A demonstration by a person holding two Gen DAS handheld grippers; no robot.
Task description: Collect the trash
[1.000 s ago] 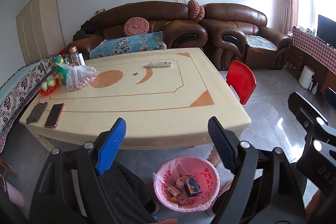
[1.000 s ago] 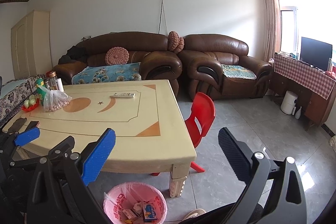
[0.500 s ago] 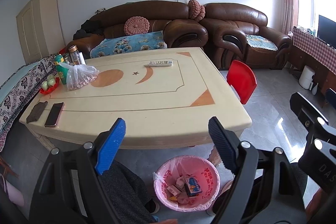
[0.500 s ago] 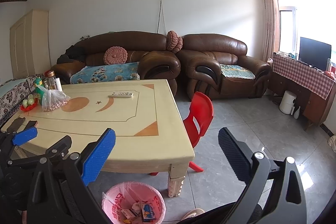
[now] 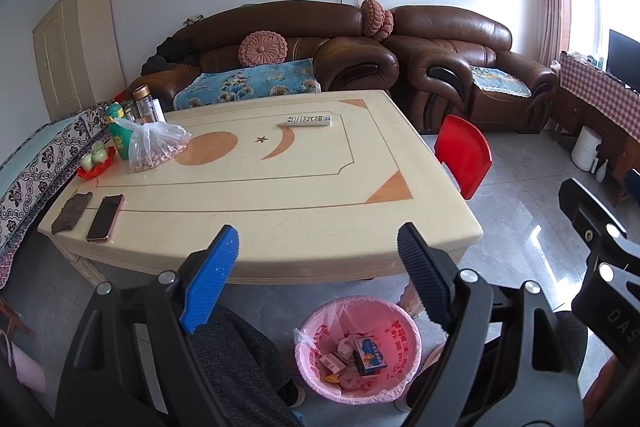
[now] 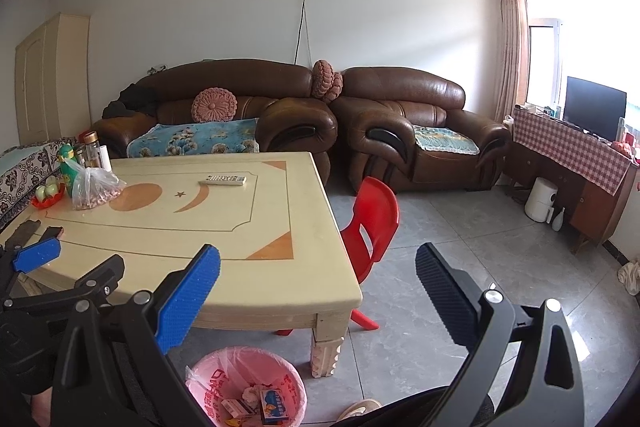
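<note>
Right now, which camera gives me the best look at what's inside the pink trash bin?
The left wrist view. It looks down into the pink trash bin, showing the whole rim and the small boxes and crumpled scraps inside. In the right wrist view the pink trash bin sits at the bottom edge, its near side cut off, so only part of the contents shows.

Daylight from the window (image 6: pixel 576 39) blew out the right side, glared off the floor tiles (image 5: pixel 536 239), and fisheye distortion bent the edges.
</note>
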